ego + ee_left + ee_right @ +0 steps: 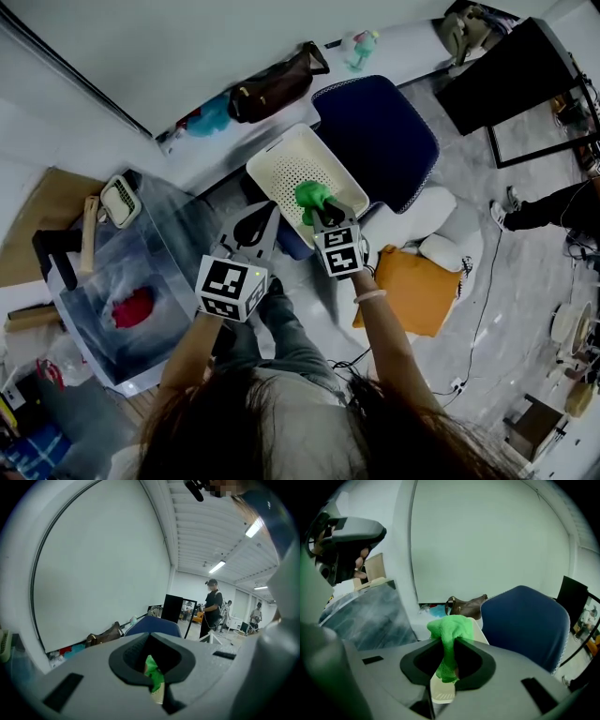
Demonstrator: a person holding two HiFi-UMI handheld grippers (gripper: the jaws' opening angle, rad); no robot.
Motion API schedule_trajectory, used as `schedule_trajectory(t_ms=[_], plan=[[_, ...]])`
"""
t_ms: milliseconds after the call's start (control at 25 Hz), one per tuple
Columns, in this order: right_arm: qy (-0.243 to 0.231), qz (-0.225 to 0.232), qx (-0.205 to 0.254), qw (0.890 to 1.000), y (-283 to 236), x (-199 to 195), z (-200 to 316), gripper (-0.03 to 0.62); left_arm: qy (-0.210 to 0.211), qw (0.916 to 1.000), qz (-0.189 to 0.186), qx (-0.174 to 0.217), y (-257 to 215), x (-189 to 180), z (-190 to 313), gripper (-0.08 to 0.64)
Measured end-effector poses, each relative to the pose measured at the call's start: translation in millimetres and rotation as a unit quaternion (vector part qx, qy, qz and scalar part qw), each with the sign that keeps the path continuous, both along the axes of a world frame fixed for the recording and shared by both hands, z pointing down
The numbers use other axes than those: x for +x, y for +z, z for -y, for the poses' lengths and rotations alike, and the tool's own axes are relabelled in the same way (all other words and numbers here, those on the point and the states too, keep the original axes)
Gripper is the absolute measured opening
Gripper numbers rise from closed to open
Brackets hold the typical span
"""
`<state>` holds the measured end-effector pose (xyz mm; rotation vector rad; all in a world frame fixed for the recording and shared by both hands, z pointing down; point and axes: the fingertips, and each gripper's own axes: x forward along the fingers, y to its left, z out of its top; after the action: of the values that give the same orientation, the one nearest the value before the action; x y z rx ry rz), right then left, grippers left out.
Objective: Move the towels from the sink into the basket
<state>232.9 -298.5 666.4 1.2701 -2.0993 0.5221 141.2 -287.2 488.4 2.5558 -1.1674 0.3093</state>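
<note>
A green towel (312, 195) hangs bunched over the white perforated basket (281, 155), with my right gripper (323, 214) shut on it. In the right gripper view the green towel (451, 627) is pinched between the jaws of that gripper (447, 667), above a strip of basket (443, 693). A red towel (132, 307) lies in the grey marbled sink (159, 225) at the left. My left gripper (262, 217) hovers between sink and basket, its jaws a narrow gap apart and holding nothing. Through that gap in my left gripper (157, 686) the green towel (152, 670) shows.
A dark blue chair (375, 131) stands just behind the basket. A brown bag (272, 89) lies along the wall. An orange cushion (408, 291) rests on the floor to the right. A white holder (120, 199) sits at the sink's back corner. A person (213, 606) stands in the background.
</note>
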Motion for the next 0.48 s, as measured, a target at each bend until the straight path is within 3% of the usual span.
schedule_trajectory(t_ms=[480], plan=[[0.015,-0.054,-0.038,0.998,68,29,22,0.101,0.02,0.9991,0.007,-0.038,42,20,16,0.009]])
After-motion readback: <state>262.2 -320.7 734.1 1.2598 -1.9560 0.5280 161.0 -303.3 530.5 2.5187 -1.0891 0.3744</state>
